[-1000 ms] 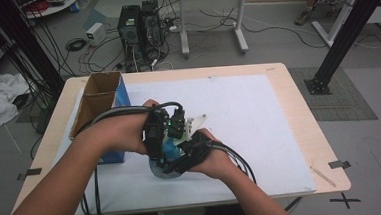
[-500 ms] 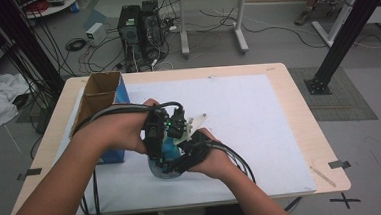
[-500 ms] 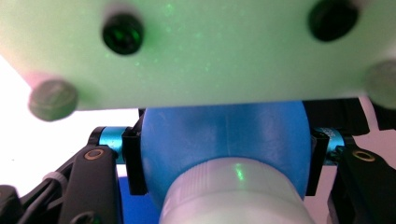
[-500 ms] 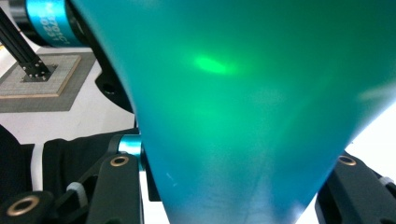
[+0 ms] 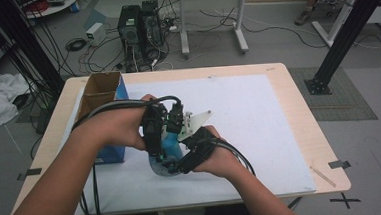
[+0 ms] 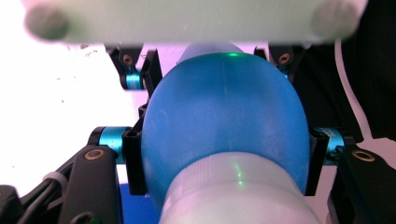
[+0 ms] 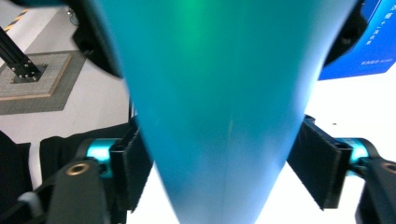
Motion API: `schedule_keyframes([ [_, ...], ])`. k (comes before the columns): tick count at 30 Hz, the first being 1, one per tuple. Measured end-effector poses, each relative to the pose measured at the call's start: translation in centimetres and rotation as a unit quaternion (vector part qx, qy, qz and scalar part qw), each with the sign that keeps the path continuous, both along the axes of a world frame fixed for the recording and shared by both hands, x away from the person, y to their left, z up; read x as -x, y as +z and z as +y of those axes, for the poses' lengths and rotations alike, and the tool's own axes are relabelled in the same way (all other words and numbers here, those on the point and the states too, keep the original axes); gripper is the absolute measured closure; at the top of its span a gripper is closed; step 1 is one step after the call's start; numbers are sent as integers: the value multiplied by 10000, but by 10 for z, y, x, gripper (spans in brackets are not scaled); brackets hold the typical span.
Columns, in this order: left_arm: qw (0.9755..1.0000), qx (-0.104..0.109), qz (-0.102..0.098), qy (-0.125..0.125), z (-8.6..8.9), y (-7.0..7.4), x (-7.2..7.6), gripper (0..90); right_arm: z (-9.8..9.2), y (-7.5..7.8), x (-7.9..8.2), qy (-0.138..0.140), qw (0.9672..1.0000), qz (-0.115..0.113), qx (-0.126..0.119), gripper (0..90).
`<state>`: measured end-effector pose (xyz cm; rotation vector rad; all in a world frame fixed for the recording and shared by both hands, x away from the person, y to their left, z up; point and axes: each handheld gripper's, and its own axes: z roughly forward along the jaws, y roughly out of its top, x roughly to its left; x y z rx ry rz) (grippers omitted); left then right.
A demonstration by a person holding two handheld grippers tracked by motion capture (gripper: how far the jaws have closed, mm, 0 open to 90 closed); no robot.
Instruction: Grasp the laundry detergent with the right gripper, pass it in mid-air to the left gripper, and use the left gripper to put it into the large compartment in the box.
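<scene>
A rounded blue bottle (image 5: 170, 145) with a pale, clear end (image 5: 160, 168) is held between both hands just above the white mat. My left gripper (image 5: 162, 148) comes at it from the left and is shut on it. In the left gripper view the black pads (image 6: 132, 161) press the bottle's (image 6: 224, 126) wide blue body on both sides. My right gripper (image 5: 180, 160) grips from the right. In the right gripper view its pads (image 7: 135, 170) touch the tapering teal bottle (image 7: 219, 116). The left gripper (image 6: 224, 158) and right gripper (image 7: 224, 175) meet close together.
An open cardboard box with blue sides (image 5: 100, 100) stands at the table's left, close to my left forearm. The white mat (image 5: 264, 123) covers most of the wooden table (image 5: 298, 96). A thin stick (image 5: 323, 175) lies near the right front corner. Cables trail from both grippers.
</scene>
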<state>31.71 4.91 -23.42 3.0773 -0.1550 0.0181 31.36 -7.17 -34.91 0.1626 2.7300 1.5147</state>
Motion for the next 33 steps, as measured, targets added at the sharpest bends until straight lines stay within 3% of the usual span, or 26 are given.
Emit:
schedule_keyframes([
  [6,10000,-84,-3,19,0,5,-2,380,-10,5,0,-25,10000,13,51,227],
  [11,10000,-64,-9,65,2,12,-3,380,-23,11,-2,-244,9997,-65,67,193],
  [18,9998,-43,-3,169,4,20,-5,379,-34,16,-3,-365,9988,-193,271,187],
  [19,9998,-49,-10,203,5,21,-7,379,-35,17,-3,-427,9984,-214,309,124],
  [24,9996,-44,-26,283,9,25,-11,379,-39,18,-6,-563,9973,-238,403,124],
  [28,9990,35,24,451,15,32,-16,378,-42,18,-8,-612,9959,-269,605,123],
  [33,9950,187,44,983,27,48,-25,378,-51,19,-12,-728,9936,-209,835,122],
])
